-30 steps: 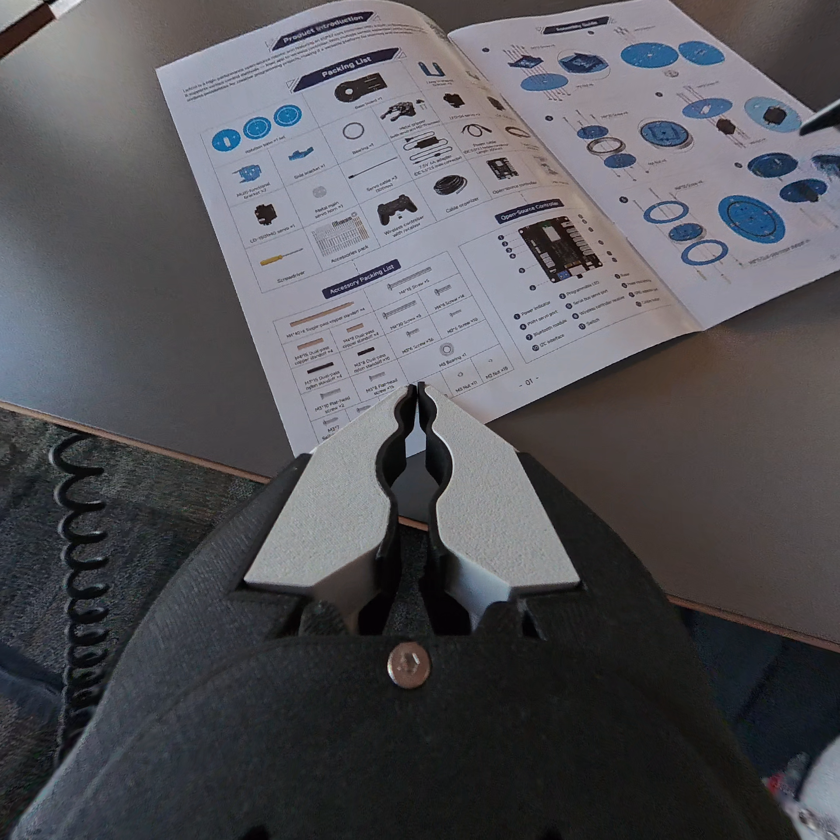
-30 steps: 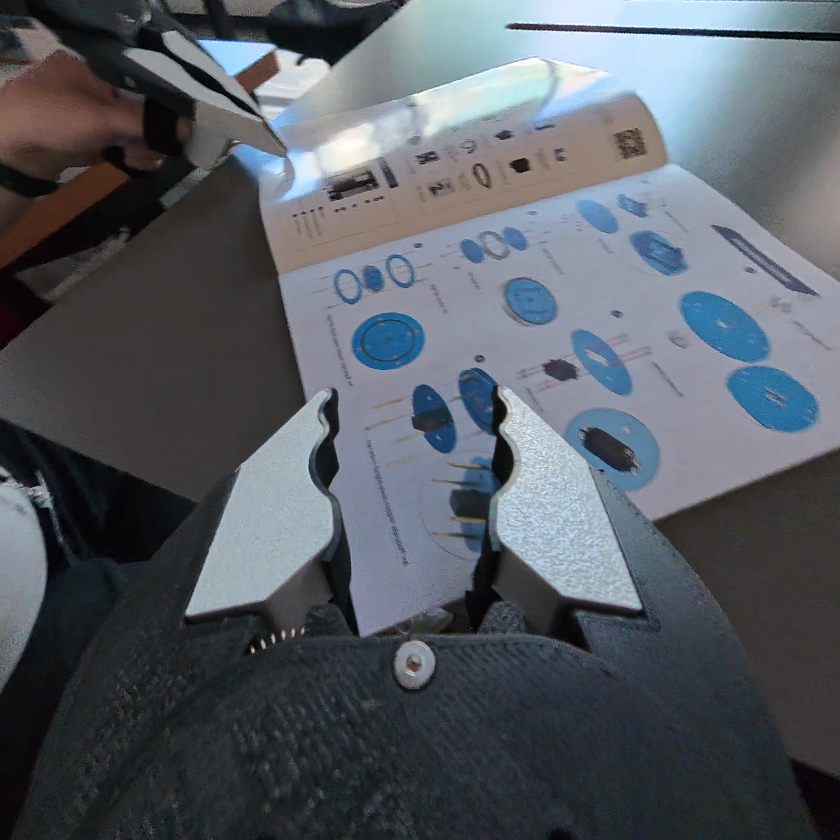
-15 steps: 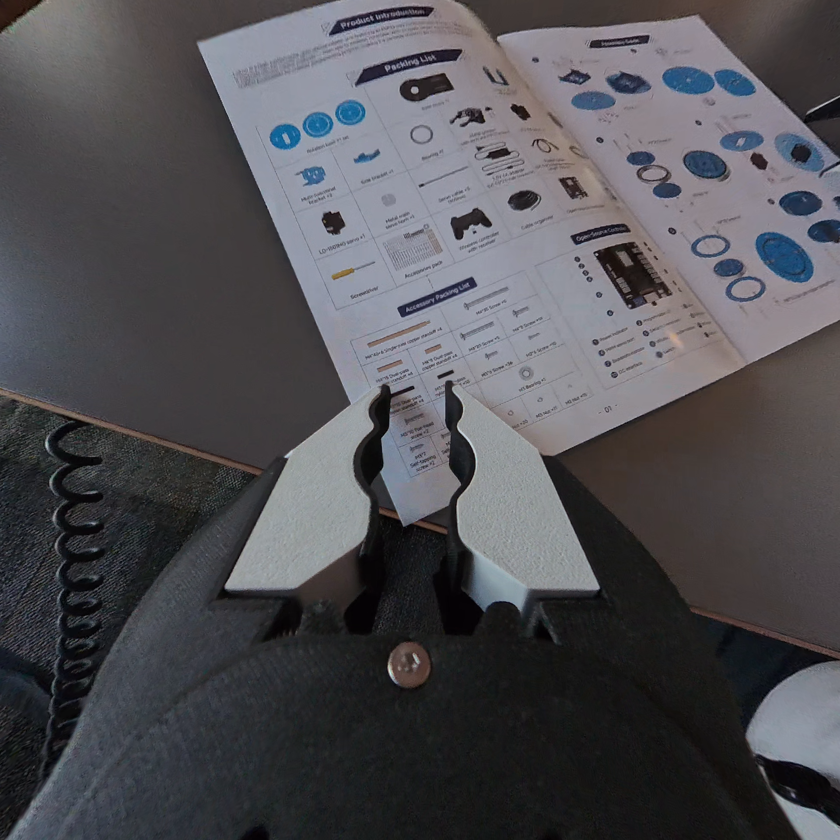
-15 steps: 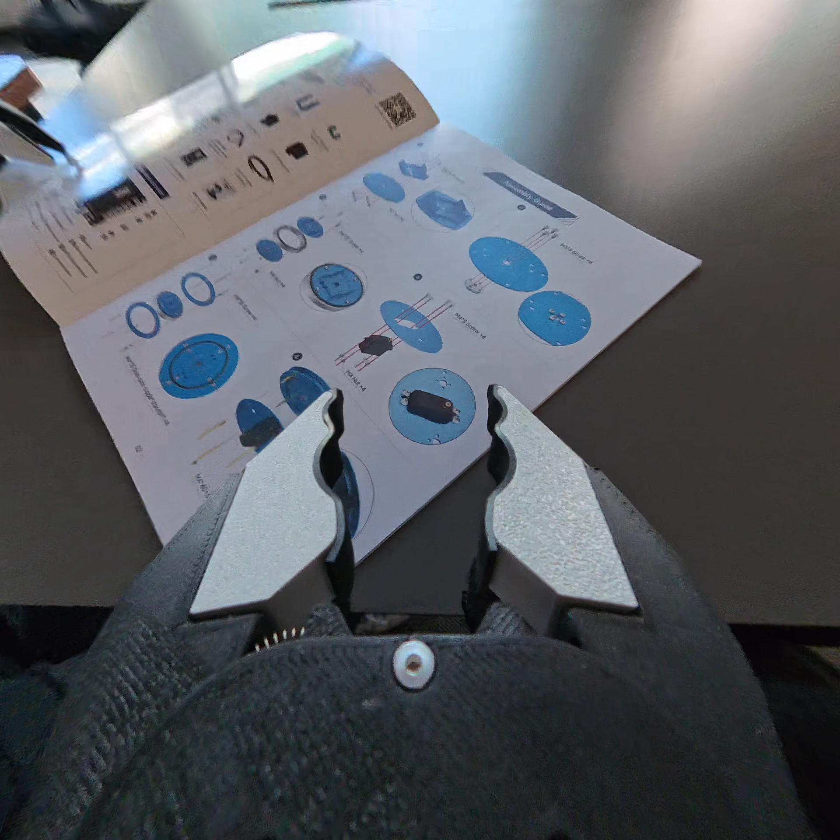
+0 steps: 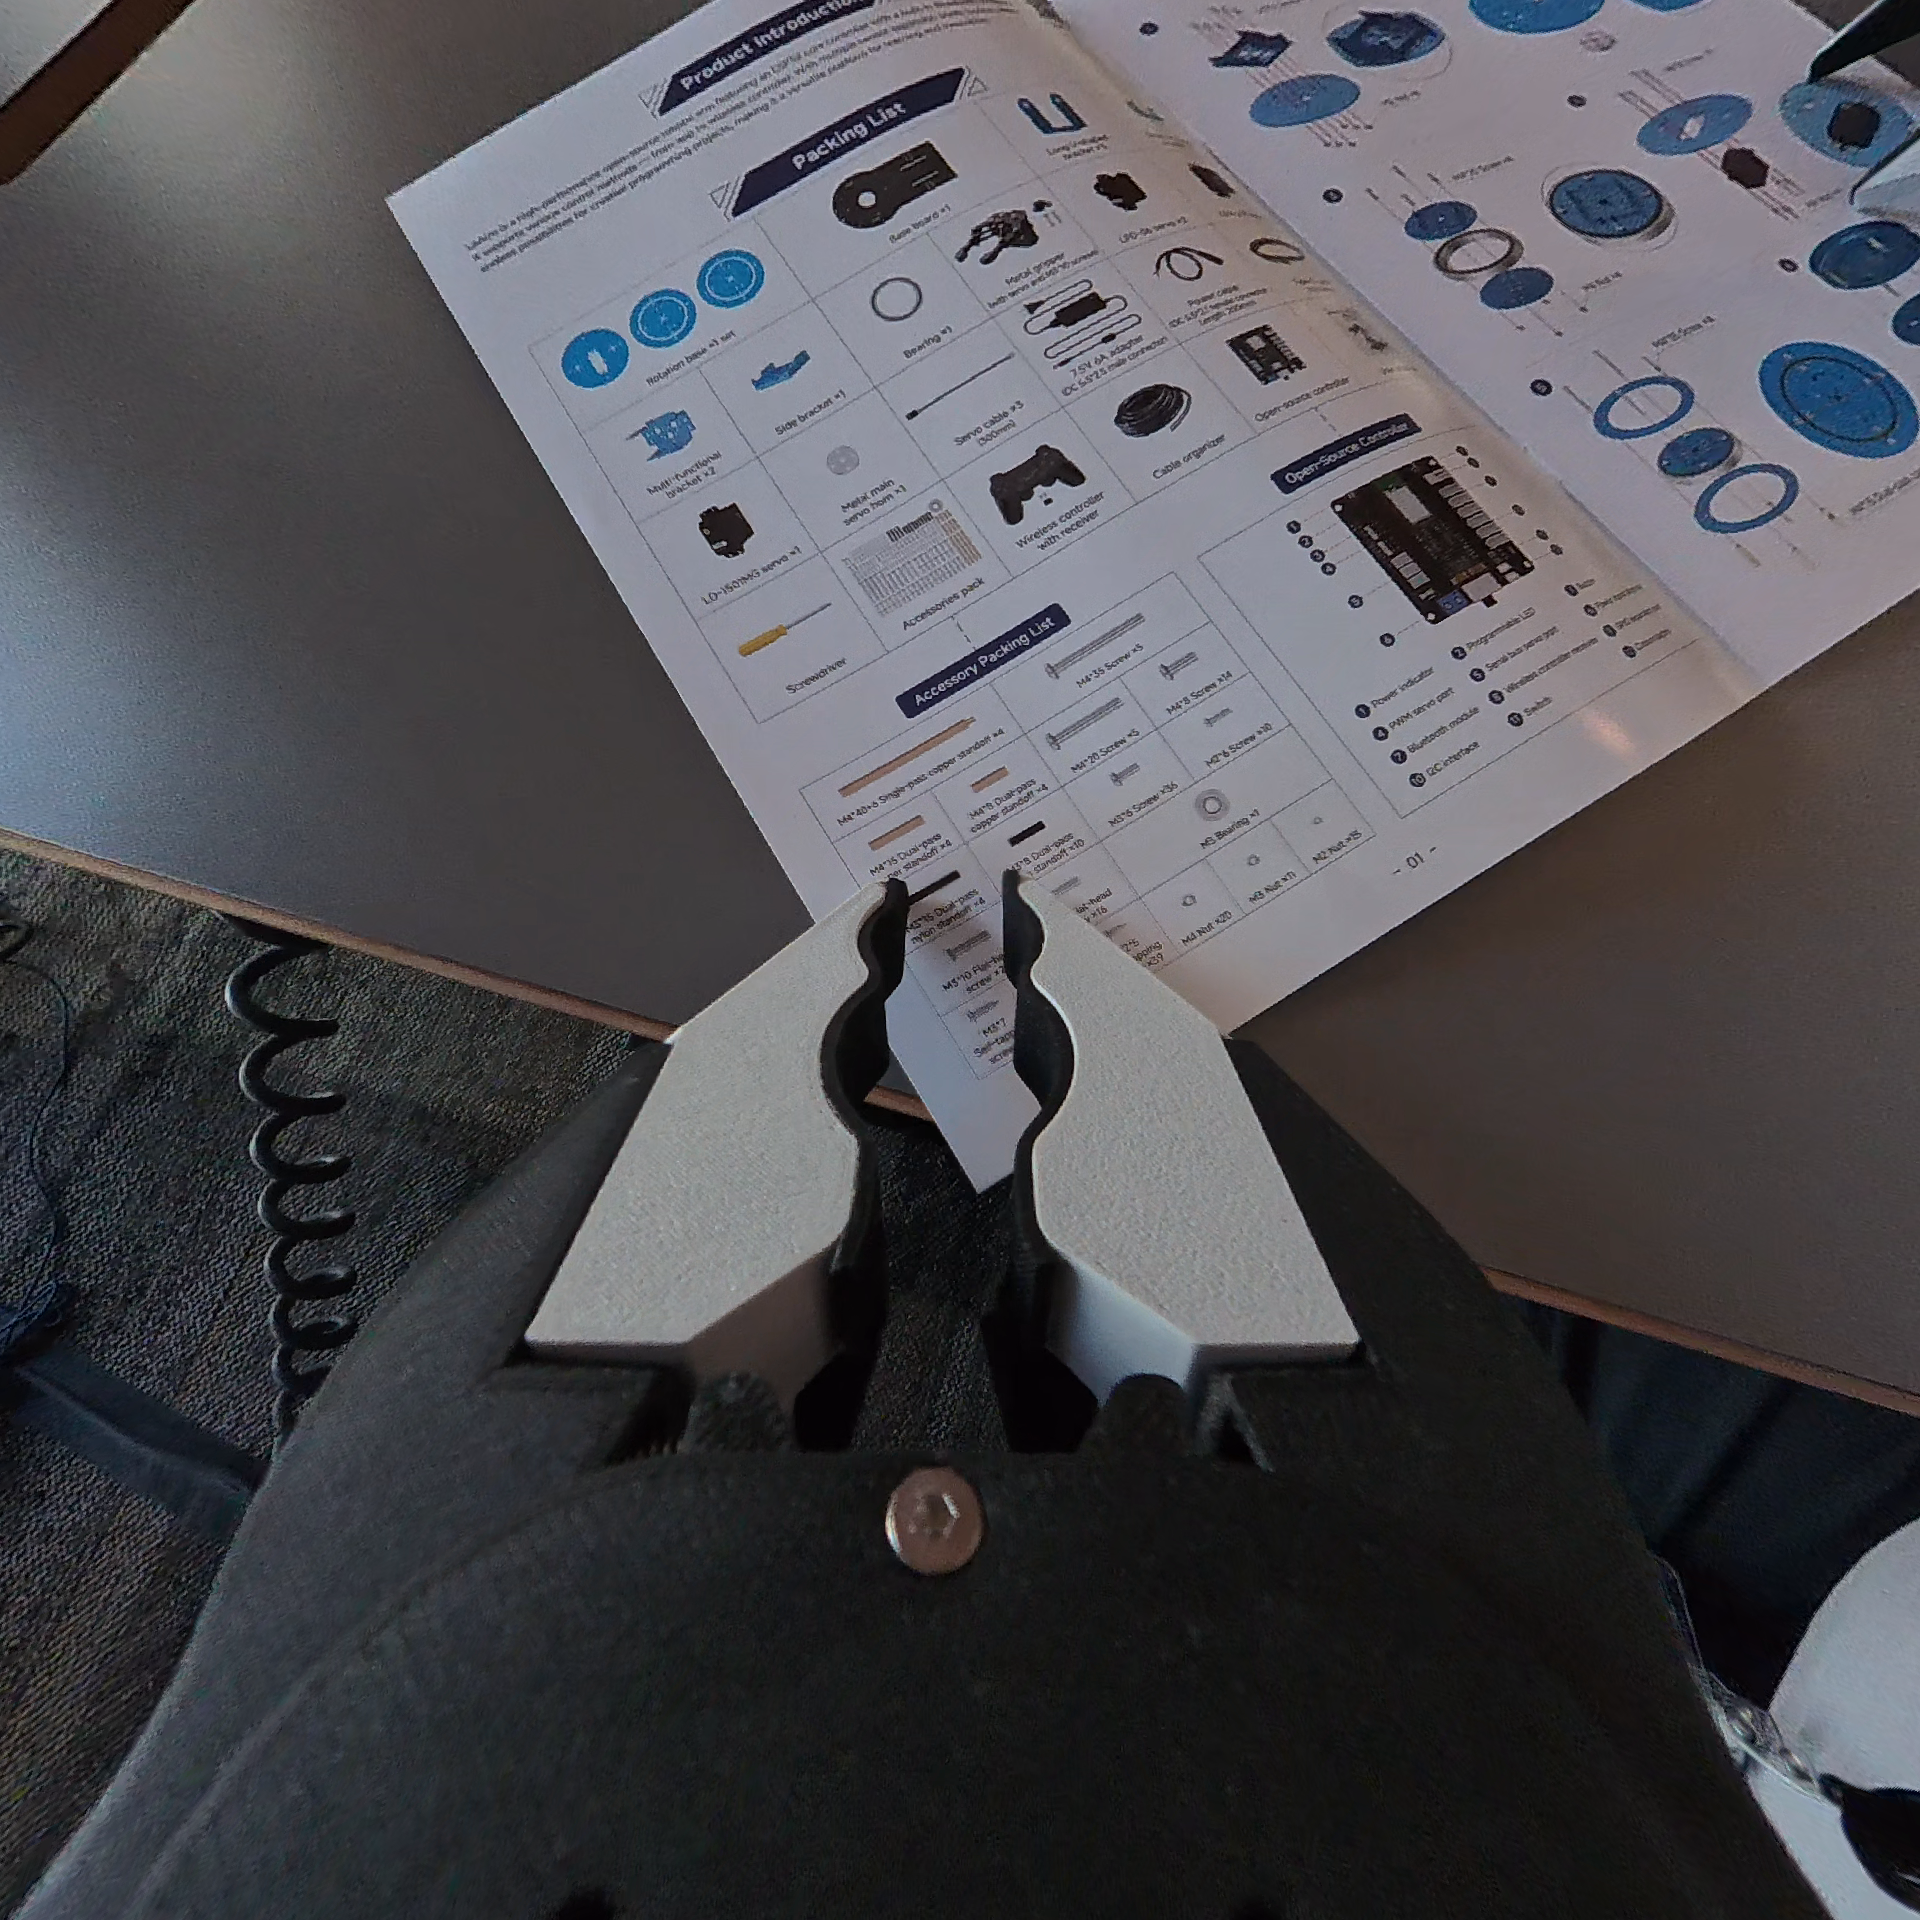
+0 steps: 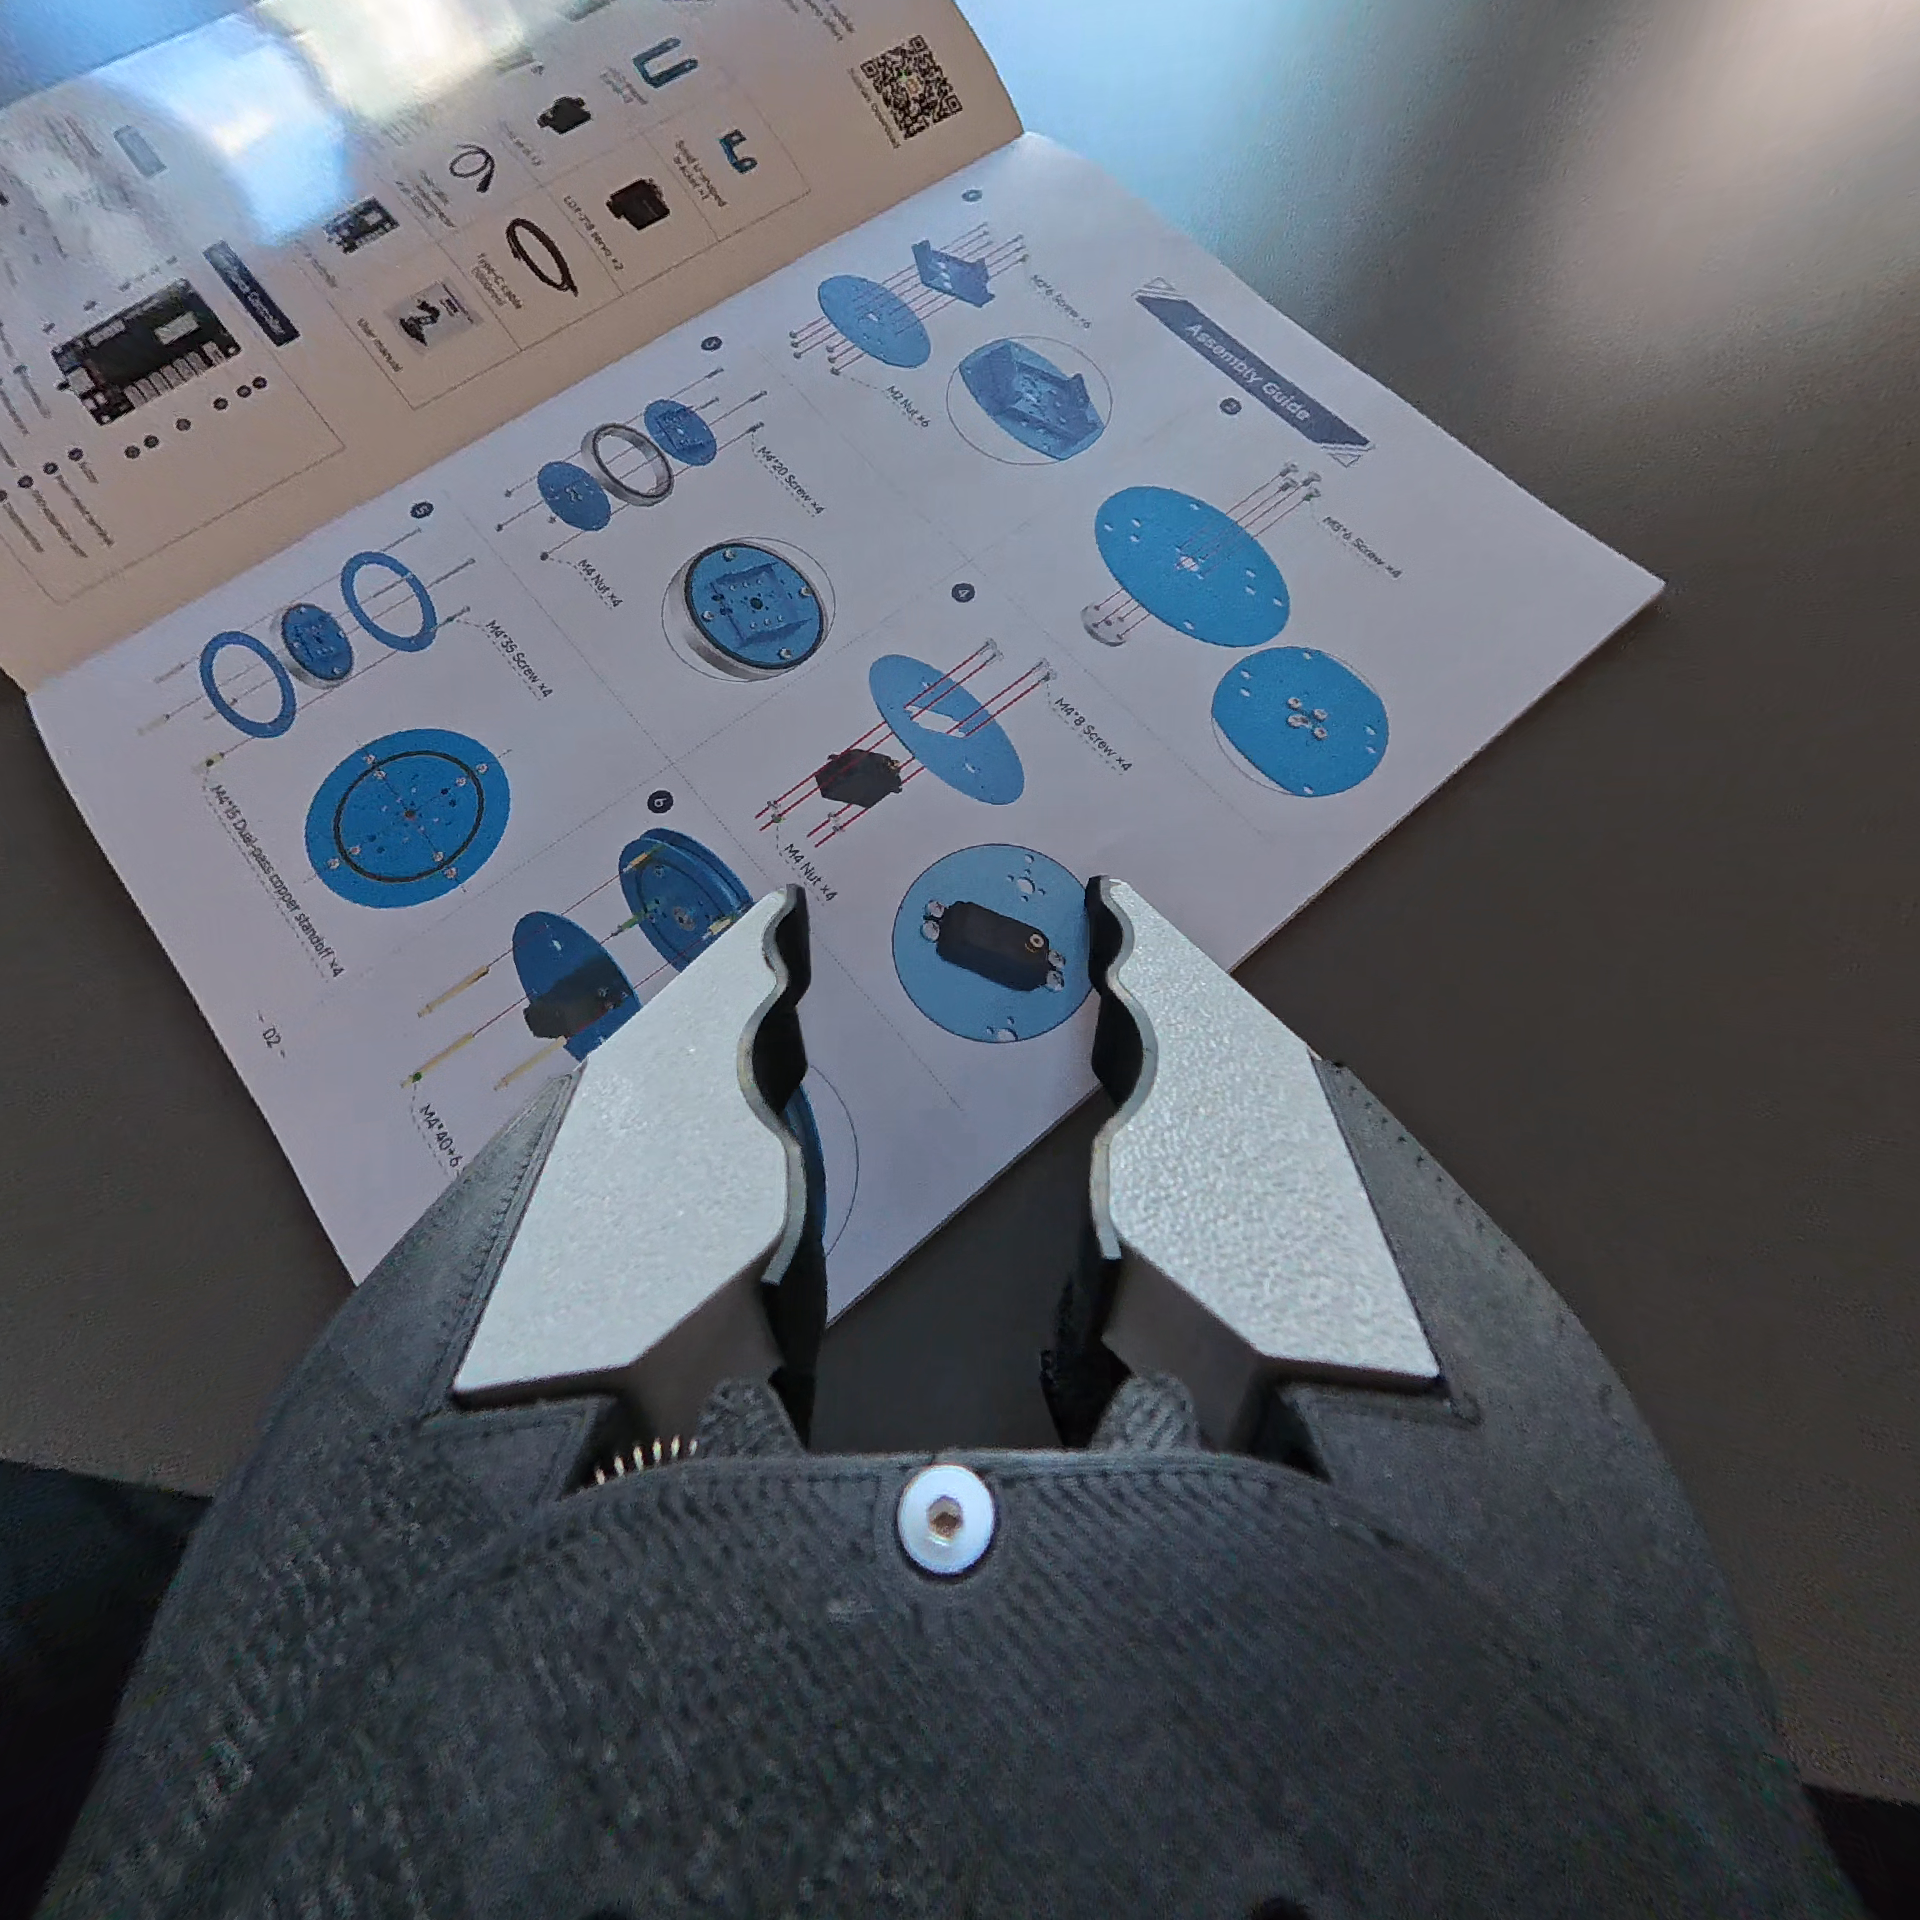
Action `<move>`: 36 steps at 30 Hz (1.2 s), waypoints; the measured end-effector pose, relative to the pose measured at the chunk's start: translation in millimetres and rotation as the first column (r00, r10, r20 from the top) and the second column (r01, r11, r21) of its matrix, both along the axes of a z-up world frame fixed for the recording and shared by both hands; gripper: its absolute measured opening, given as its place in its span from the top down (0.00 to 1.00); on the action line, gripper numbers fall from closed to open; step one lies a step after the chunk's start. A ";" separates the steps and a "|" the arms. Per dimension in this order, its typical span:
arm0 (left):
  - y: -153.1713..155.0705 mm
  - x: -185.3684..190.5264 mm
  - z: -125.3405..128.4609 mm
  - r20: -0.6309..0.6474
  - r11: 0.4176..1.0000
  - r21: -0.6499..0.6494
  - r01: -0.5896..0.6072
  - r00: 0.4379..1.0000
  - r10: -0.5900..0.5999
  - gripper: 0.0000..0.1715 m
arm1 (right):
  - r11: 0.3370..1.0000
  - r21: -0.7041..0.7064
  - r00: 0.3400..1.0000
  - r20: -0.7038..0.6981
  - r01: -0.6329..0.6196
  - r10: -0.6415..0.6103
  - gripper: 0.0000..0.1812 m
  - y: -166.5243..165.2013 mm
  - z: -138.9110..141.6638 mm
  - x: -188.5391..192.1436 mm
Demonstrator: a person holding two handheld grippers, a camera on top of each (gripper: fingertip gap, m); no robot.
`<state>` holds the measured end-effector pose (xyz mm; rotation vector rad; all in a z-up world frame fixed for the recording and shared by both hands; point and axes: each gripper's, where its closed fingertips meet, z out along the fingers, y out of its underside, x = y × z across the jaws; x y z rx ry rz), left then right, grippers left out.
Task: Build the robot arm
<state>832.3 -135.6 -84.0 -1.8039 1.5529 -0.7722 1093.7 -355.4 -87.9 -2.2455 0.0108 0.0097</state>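
Note:
An open booklet (image 5: 1039,468) with white pages and blue diagrams lies on a dark grey table (image 5: 312,520). Its near left corner sticks out over the table's front edge. My left gripper (image 5: 951,894) is open by a narrow gap, and that corner shows in the gap without being pinched. In the right wrist view, my right gripper (image 6: 943,894) is open wide and empty, just above the near edge of the booklet's right page (image 6: 727,675). The right gripper's tip also shows in the left wrist view (image 5: 1886,156), over the right page.
The table (image 6: 1662,935) has a thin wood-coloured front edge. Below it are grey carpet (image 5: 125,1143) and a black coiled cable (image 5: 291,1143). A white object (image 5: 1849,1714) sits at the lower right of the left wrist view. About 35 cm separates my left fingertips from my right.
My left gripper was shut at the booklet's corner and has opened a little. My right gripper has shifted right along the right page, towards its near corner, staying open.

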 end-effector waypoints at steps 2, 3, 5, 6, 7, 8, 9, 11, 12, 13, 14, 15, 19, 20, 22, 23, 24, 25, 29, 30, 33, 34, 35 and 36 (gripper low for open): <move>1.2 0.0 0.3 0.011 1.000 -0.015 0.000 1.000 0.000 0.91 | 1.000 0.012 1.000 0.000 0.002 -0.002 0.71 4.1 0.1 2.4; 2.0 0.2 0.4 0.016 1.000 -0.022 0.000 1.000 0.001 0.92 | 1.000 0.021 1.000 -0.005 0.006 -0.006 0.71 5.7 0.4 3.2; 3.0 1.0 0.6 0.023 0.999 -0.036 0.002 1.000 -0.001 0.92 | 1.000 0.024 1.000 -0.009 0.015 -0.015 0.72 6.3 0.6 4.6; 3.3 1.3 0.7 0.025 0.999 -0.040 0.003 1.000 -0.002 0.92 | 0.999 0.026 1.000 -0.008 0.018 -0.018 0.72 6.8 0.9 4.8; 3.4 1.5 0.8 0.027 0.999 -0.045 0.004 1.000 -0.003 0.92 | 0.999 0.024 1.000 -0.008 0.021 -0.021 0.72 7.0 0.7 5.0; 3.5 1.9 1.0 0.029 0.999 -0.052 0.004 1.000 -0.002 0.91 | 1.000 0.023 1.000 -0.006 0.021 -0.021 0.72 7.0 0.7 5.1; 4.3 2.7 1.0 0.032 0.998 -0.056 0.003 0.999 -0.001 0.92 | 1.000 0.023 1.000 -0.006 0.020 -0.020 0.72 7.0 0.8 5.1; 7.4 4.8 0.9 0.034 0.999 -0.049 0.003 0.999 -0.001 0.93 | 0.999 0.024 1.000 -0.004 0.022 -0.022 0.72 7.4 0.9 5.4; 8.7 5.9 0.9 0.036 0.999 -0.047 0.002 0.999 -0.001 0.93 | 0.999 0.019 1.000 0.007 0.026 -0.026 0.71 7.1 0.9 6.1; 9.1 6.7 1.0 0.038 0.999 -0.052 0.002 0.999 0.000 0.93 | 0.999 0.025 0.999 0.028 0.024 -0.024 0.71 7.7 3.1 5.1; 8.7 6.8 1.2 0.040 0.998 -0.060 0.004 0.999 -0.002 0.92 | 0.999 0.050 0.999 0.050 0.015 -0.018 0.71 9.8 9.5 0.7; 7.8 6.7 1.5 0.045 0.998 -0.069 0.007 0.999 -0.004 0.91 | 0.996 0.087 0.998 0.070 -0.008 0.001 0.71 13.3 19.6 -9.7; 4.5 5.7 2.1 0.054 0.997 -0.074 0.024 0.998 -0.020 0.88 | 0.969 0.147 0.972 0.150 -0.201 0.179 0.70 34.5 47.6 -94.0; 3.7 5.5 2.2 0.050 0.997 -0.069 0.028 0.998 -0.025 0.87 | 0.957 0.152 0.960 0.172 -0.246 0.220 0.70 41.8 50.0 -116.1; 3.8 5.1 2.8 0.044 0.998 -0.053 0.024 0.999 -0.021 0.83 | 0.945 0.116 0.939 0.203 -0.305 0.279 0.70 55.6 45.1 -149.7; 4.4 4.5 2.7 0.042 0.999 -0.042 0.020 0.999 -0.018 0.83 | 0.937 0.087 0.925 0.211 -0.340 0.316 0.69 60.9 40.3 -164.1; 4.8 4.1 2.6 0.041 0.999 -0.034 0.017 0.999 -0.016 0.83 | 0.929 0.060 0.912 0.223 -0.365 0.344 0.69 65.6 35.8 -174.3; 5.2 3.6 2.1 0.040 0.999 -0.029 0.016 0.999 -0.015 0.82 | 0.925 0.037 0.901 0.246 -0.378 0.359 0.68 70.3 32.6 -179.5; 4.3 2.4 2.9 0.037 0.999 -0.043 0.014 0.999 -0.012 0.81 | 0.909 0.055 0.891 0.231 -0.414 0.392 0.68 87.5 30.6 -194.0; 4.3 2.1 2.7 0.034 0.999 -0.042 0.014 0.999 -0.012 0.81 | 0.908 0.065 0.894 0.217 -0.414 0.392 0.68 90.6 30.3 -196.0; 3.8 1.6 2.5 0.033 0.999 -0.047 0.016 0.999 -0.014 0.81 | 0.911 0.052 0.897 0.206 -0.409 0.391 0.68 95.2 21.5 -197.7; 3.6 1.4 2.5 0.033 0.999 -0.050 0.016 0.999 -0.015 0.81 | 0.915 0.048 0.900 0.211 -0.400 0.382 0.69 96.3 18.7 -196.1; 3.5 1.1 2.5 0.032 0.999 -0.050 0.017 0.999 -0.015 0.81 | 0.915 0.047 0.901 0.203 -0.400 0.383 0.71 96.6 15.9 -196.4; 3.6 1.0 2.4 0.031 0.999 -0.049 0.017 0.999 -0.016 0.82 | 0.915 0.043 0.903 0.188 -0.400 0.386 0.71 96.5 13.1 -197.3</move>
